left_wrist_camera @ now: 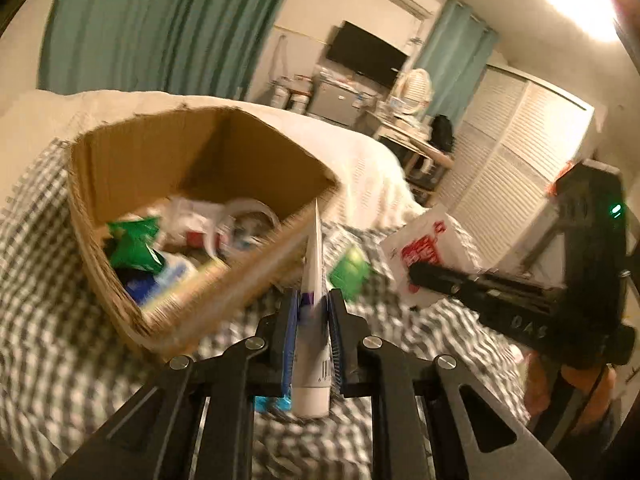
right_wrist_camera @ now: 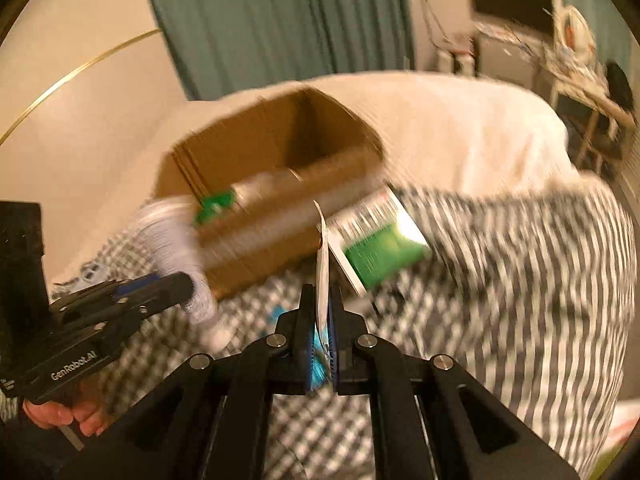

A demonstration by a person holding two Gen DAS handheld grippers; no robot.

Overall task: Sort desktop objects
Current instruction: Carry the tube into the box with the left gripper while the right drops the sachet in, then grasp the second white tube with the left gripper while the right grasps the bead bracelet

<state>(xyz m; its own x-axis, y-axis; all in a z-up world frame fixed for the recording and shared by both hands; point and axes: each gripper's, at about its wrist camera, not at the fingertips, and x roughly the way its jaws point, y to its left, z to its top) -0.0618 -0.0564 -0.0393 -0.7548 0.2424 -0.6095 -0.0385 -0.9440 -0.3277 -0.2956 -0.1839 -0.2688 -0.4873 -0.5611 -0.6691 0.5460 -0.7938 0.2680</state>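
Observation:
My left gripper is shut on a white tube with a purple label, which sticks up between the blue pads. Just beyond it stands an open cardboard box holding several items, among them a green packet and a tape roll. My right gripper is shut on a thin white plastic bag, seen edge-on. In the left wrist view that bag shows red print, hanging from the right gripper. A green and white packet lies on the checked cloth beside the box.
A grey-and-white checked cloth covers the surface, with a white bedcover behind it. Teal curtains, a wall screen, a cluttered desk and white louvred doors are further back. A hand grips the left tool.

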